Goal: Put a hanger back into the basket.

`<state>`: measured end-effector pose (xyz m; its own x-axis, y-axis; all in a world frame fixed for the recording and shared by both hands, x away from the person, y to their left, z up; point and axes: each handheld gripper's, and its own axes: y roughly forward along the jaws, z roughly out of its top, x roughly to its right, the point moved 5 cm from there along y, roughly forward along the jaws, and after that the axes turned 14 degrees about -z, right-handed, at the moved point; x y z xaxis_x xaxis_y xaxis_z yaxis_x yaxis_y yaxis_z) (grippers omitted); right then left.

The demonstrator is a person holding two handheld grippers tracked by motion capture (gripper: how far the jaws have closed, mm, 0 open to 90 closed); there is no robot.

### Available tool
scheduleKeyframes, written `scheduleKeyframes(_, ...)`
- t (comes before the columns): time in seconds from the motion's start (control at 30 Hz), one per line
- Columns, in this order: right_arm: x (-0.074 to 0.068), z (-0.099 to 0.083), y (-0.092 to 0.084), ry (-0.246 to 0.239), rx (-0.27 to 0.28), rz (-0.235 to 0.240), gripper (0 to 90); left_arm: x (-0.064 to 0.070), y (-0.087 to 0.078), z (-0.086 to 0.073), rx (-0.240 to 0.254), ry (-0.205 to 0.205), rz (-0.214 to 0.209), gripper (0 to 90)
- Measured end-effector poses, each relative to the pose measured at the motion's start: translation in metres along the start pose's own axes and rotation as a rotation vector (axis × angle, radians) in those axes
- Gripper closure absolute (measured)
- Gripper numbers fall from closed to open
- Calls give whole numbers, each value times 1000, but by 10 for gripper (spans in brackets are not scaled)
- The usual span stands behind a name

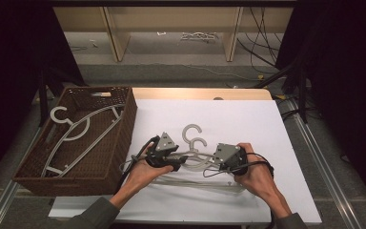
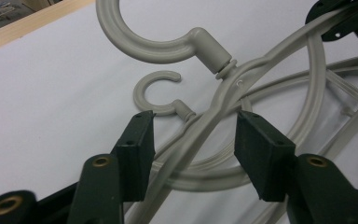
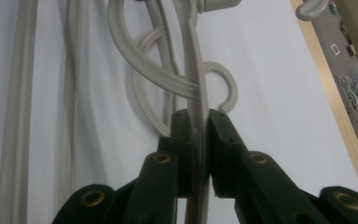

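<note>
Two grey plastic hangers lie crossed on the white table top, one hook (image 1: 190, 131) just behind the other (image 1: 198, 143). The raised hanger (image 2: 144, 44) has the large hook, and the lower hanger (image 2: 156, 93) rests flat under it. My left gripper (image 1: 175, 164) (image 2: 195, 120) stands open, its jaws on either side of one arm of the raised hanger with a gap on each side. My right gripper (image 1: 215, 164) (image 3: 198, 116) is shut on the same hanger's other arm (image 3: 196, 70), pads pressed against it.
A brown wicker basket (image 1: 126, 126) stands at the left of the table with grey hangers (image 1: 76, 129) inside. The table's wooden far edge (image 1: 200, 93) runs behind the white top (image 1: 248, 119). Cables and shelving stand on the floor beyond.
</note>
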<state>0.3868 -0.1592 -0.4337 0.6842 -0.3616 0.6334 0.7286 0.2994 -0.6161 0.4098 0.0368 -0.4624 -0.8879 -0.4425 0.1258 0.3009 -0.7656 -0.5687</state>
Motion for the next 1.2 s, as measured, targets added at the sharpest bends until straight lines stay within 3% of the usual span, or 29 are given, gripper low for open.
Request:
scheduleKeyframes(0.1, 0, 1, -1, 7, 4, 1, 819, 0, 4, 0, -15, 0, -9, 530)
scheduleKeyframes(0.27, 0, 1, -2, 5, 11, 2, 818, 0, 4, 2, -83, 98, -6, 657)
scheduleKeyframes(0.3, 0, 1, -2, 5, 11, 2, 818, 0, 4, 2, -83, 98, -6, 673)
scheduleKeyframes(0.33, 1, 1, -2, -1, 17, -2, 814, 4, 2, 5, -115, 159, -7, 693)
scheduleKeyframes(0.37, 1, 1, -2, -3, 16, -6, 810, 4, 2, 5, -115, 159, -7, 707)
scheduleKeyframes(0.4, 2, 0, -2, 4, 11, -7, 805, 8, -1, 7, -139, 210, -14, 721)
scheduleKeyframes(0.43, 3, -1, -3, 16, 11, -8, 794, 10, -3, 9, -150, 236, -11, 735)
scheduleKeyframes(0.47, 4, -1, -4, 46, 14, -17, 777, 13, -5, 11, -151, 248, -19, 752)
scheduleKeyframes(0.5, 4, -1, -4, 46, 14, -17, 777, 13, -5, 11, -151, 248, -19, 768)
scheduleKeyframes(0.53, 9, -1, -6, 94, 26, -40, 740, 19, -8, 13, -156, 277, -26, 784)
scheduleKeyframes(0.6, 13, -1, -9, 134, 30, -58, 704, 25, -12, 16, -179, 315, -32, 809)
scheduleKeyframes(0.63, 15, -1, -10, 151, 30, -65, 681, 25, -12, 16, -179, 315, -32, 819)
scheduleKeyframes(0.67, 18, -1, -11, 184, 30, -76, 626, 30, -14, 19, -149, 296, -41, 821)
scheduleKeyframes(0.7, 18, -1, -11, 184, 30, -76, 626, 30, -14, 19, -149, 296, -41, 822)
scheduleKeyframes(0.73, 24, -1, -13, 263, 55, -103, 505, 29, -19, 21, -146, 283, -35, 823)
scheduleKeyframes(0.77, 24, -1, -13, 263, 55, -103, 505, 29, -19, 21, -146, 283, -35, 823)
scheduleKeyframes(0.8, 29, 1, -17, 332, 89, -119, 431, 25, -26, 23, -141, 261, -22, 822)
scheduleKeyframes(0.83, 29, 1, -17, 332, 89, -119, 431, 25, -26, 23, -141, 261, -22, 822)
scheduleKeyframes(0.87, 35, 2, -21, 415, 132, -121, 400, 16, -32, 22, -129, 217, -5, 823)
scheduleKeyframes(0.9, 36, 3, -23, 443, 138, -120, 385, 12, -35, 21, -122, 200, 5, 823)
scheduleKeyframes(1.03, 39, 3, -27, 481, 144, -127, 349, 4, -45, 21, -96, 142, 9, 823)
scheduleKeyframes(1.07, 37, 2, -29, 509, 141, -115, 338, 3, -49, 22, -88, 131, 13, 822)
scheduleKeyframes(1.13, 38, 2, -29, 513, 147, -123, 335, 1, -55, 23, -74, 111, 17, 823)
scheduleKeyframes(1.2, 36, 1, -34, 555, 158, -118, 330, -3, -64, 26, -56, 92, 22, 822)
